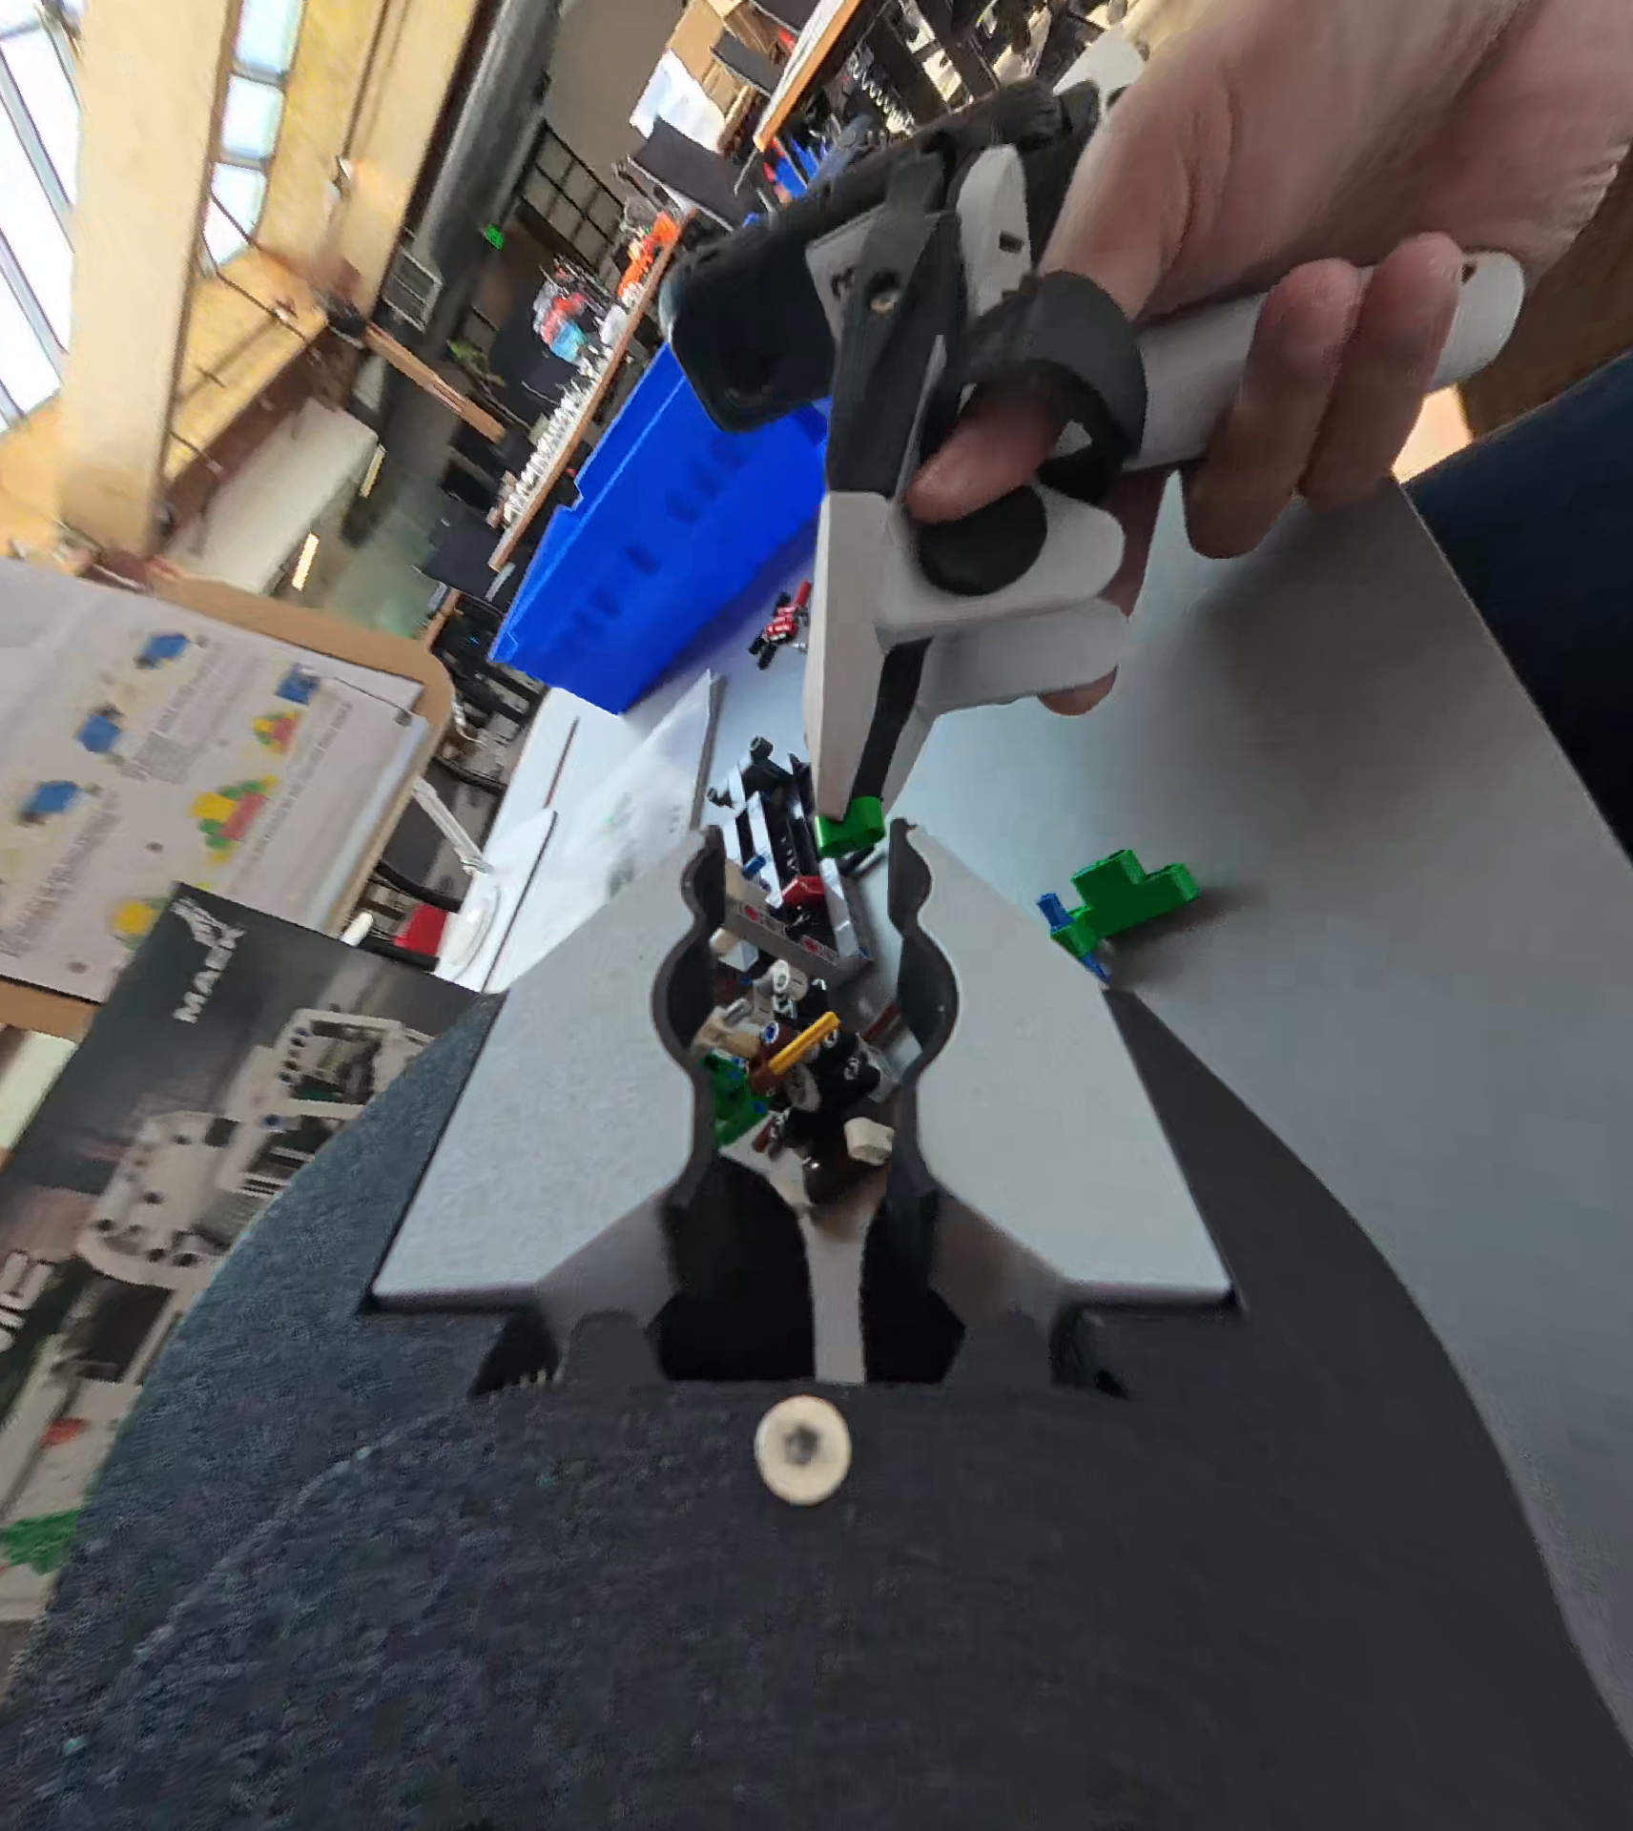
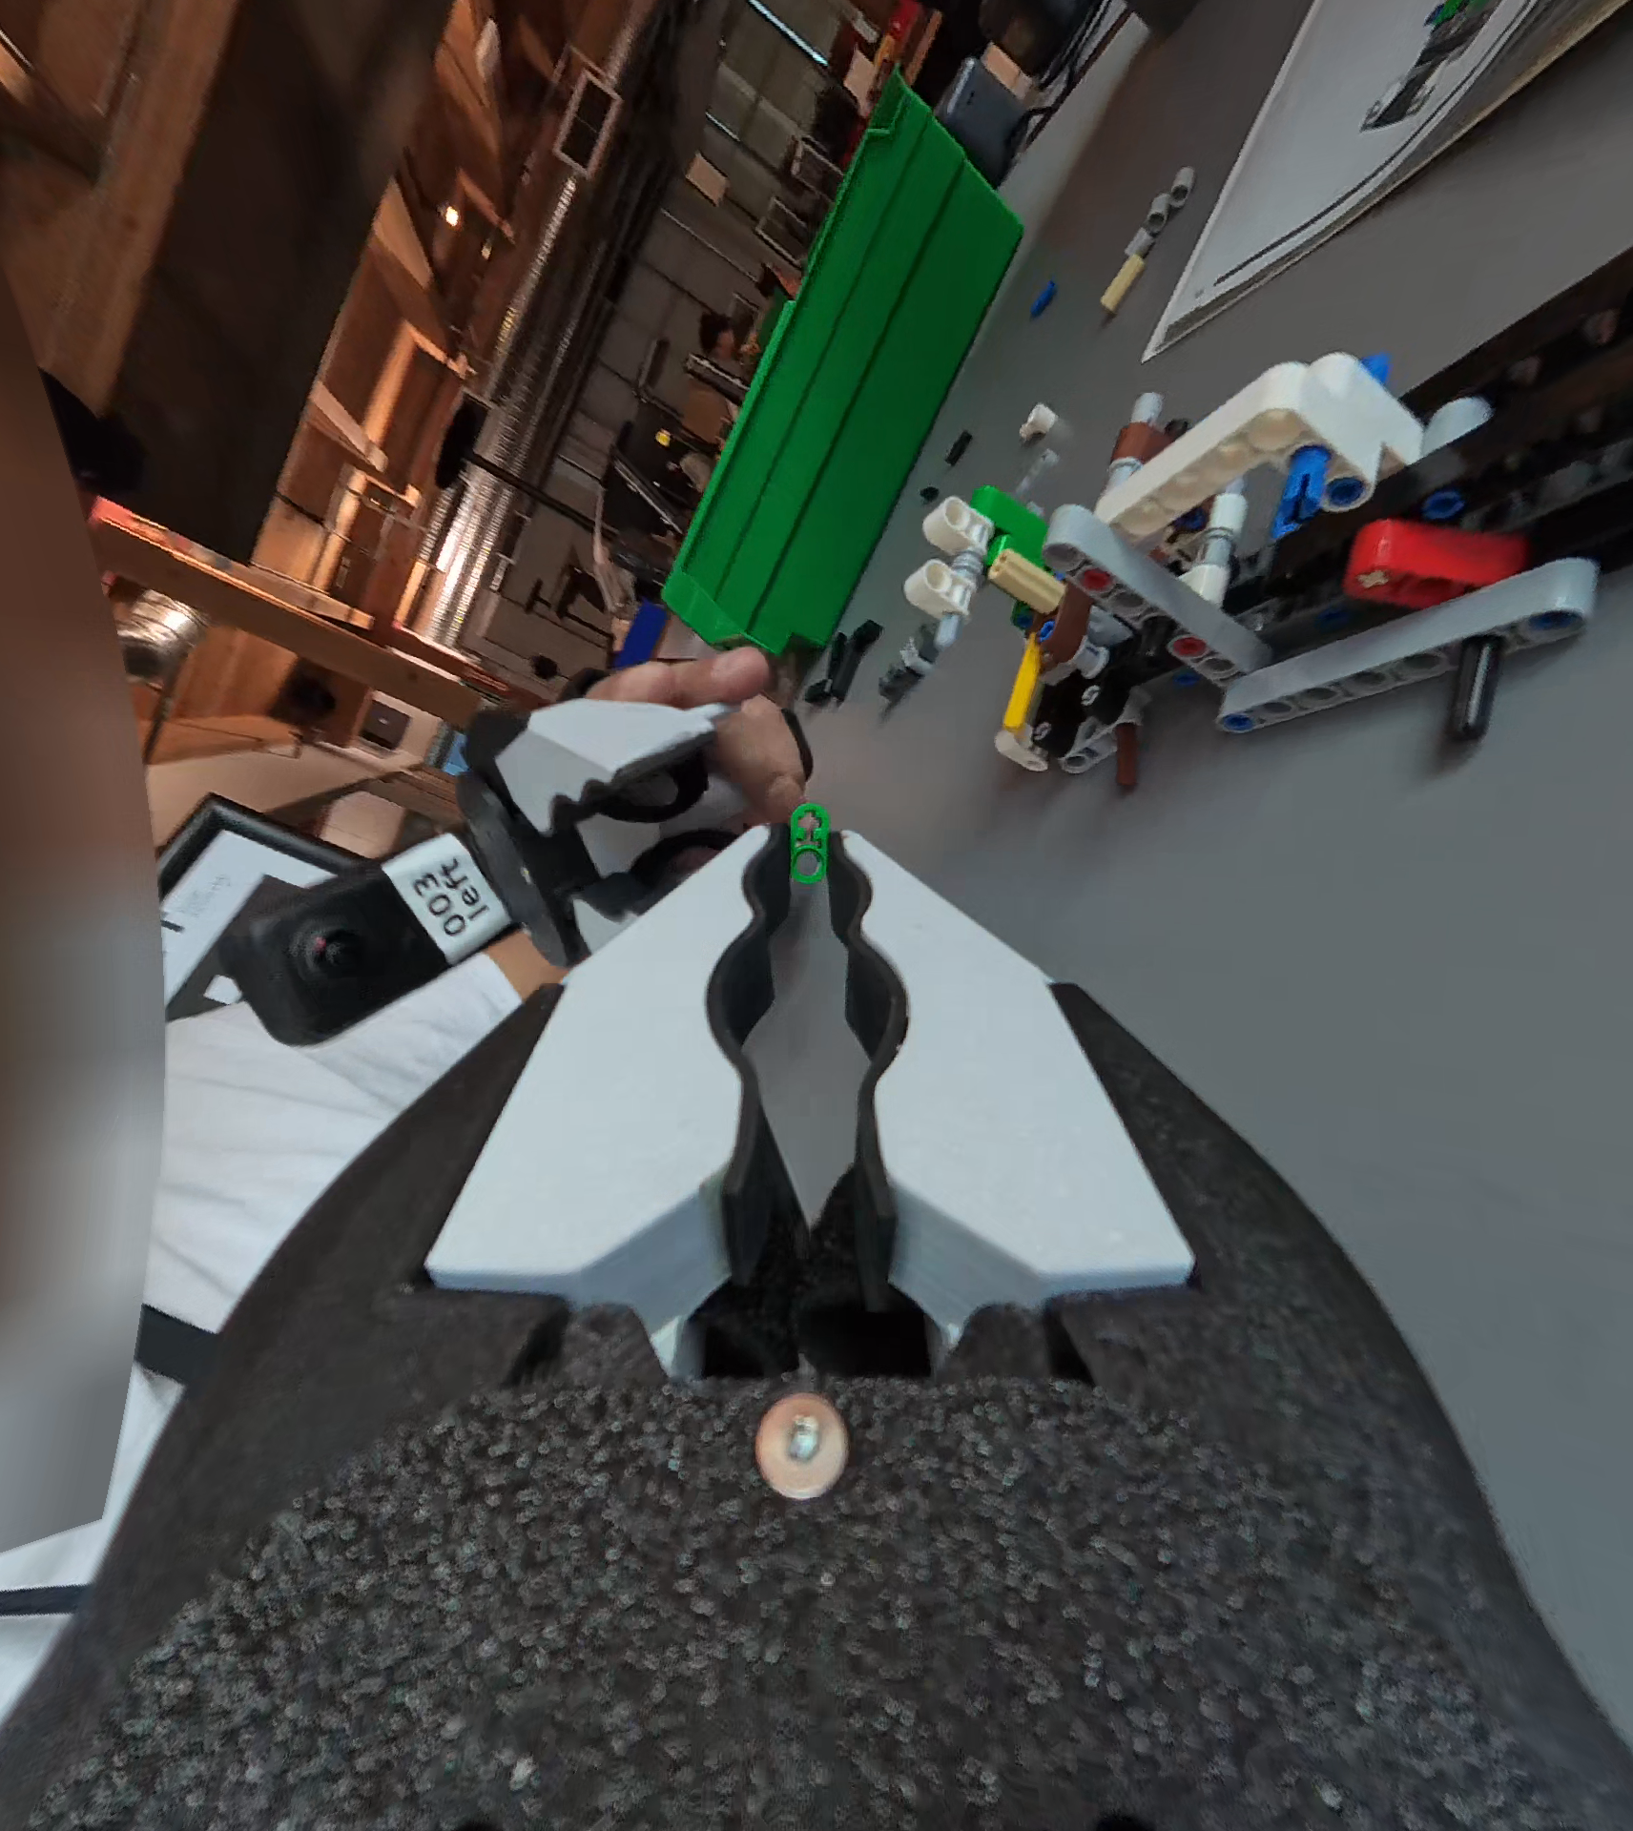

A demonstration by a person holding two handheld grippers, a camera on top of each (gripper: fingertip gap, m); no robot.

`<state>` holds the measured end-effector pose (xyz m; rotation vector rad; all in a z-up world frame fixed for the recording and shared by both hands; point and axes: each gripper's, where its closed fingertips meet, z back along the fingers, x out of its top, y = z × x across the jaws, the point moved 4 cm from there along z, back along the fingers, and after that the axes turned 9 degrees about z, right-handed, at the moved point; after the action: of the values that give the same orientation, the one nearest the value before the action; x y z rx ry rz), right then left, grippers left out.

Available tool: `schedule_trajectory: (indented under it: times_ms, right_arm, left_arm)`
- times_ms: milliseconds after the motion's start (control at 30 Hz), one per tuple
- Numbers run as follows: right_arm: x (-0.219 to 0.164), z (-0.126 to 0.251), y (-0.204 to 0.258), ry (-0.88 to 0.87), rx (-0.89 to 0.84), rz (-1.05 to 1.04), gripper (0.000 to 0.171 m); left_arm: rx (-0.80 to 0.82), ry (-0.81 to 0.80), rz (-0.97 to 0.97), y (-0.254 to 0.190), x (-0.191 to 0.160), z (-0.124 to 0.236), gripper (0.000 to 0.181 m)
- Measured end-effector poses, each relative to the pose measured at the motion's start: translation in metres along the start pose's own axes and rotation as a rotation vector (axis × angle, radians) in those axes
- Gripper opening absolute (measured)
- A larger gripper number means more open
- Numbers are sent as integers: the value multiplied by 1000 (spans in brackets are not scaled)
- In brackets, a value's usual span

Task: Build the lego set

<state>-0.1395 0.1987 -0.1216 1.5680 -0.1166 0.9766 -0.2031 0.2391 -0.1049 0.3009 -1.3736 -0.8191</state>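
Observation:
My right gripper (image 2: pixel 810 847) is shut on a small thin green two-hole Lego piece (image 2: pixel 810 842) at its fingertips. In the left wrist view the right gripper (image 1: pixel 847 793) points down, with the green piece (image 1: pixel 847 830) just beyond my left gripper's tips. My left gripper (image 1: pixel 808 842) is open and empty. The partly built Lego model (image 1: pixel 793 1050) lies on the grey table behind it. In the right wrist view the model (image 2: pixel 1288 555) has black, grey, white and red beams. A green bracket with a blue pin (image 1: pixel 1125 897) lies on the table to the right.
A blue bin (image 1: pixel 654 555) and a green bin (image 2: pixel 842 396) stand at the table's far side. The Lego box (image 1: pixel 149 1189) stands at the left. An instruction sheet (image 2: pixel 1338 149) and several loose small parts (image 2: pixel 1140 268) lie beyond the model.

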Motion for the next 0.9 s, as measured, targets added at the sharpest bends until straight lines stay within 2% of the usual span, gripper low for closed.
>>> schedule_trajectory:
  times_ms: [67,200,333,567,667,767,900]
  right_arm:
    - [1,-1,5,-35,67,-69,6]
    - [-3,-3,11,-54,193,-218,6]
    - [-5,-1,8,-50,160,-211,6]
    - [-11,-2,6,-25,148,-215,6]
    - [-10,-1,10,-21,152,-174,10]
    - [-8,3,13,1,125,-82,13]
    - [-6,6,23,85,72,232,18]
  left_arm:
    - [37,11,-102,-6,2,0,31]
    - [70,62,-180,-10,-4,-5,30]
    - [100,33,-225,-11,0,-3,18]
    - [54,61,-205,-15,-5,-5,10]
    - [17,45,-120,-14,-4,-4,9]
    - [-71,13,50,-12,-2,-4,5]
    - [-243,-58,359,-10,2,-2,4]
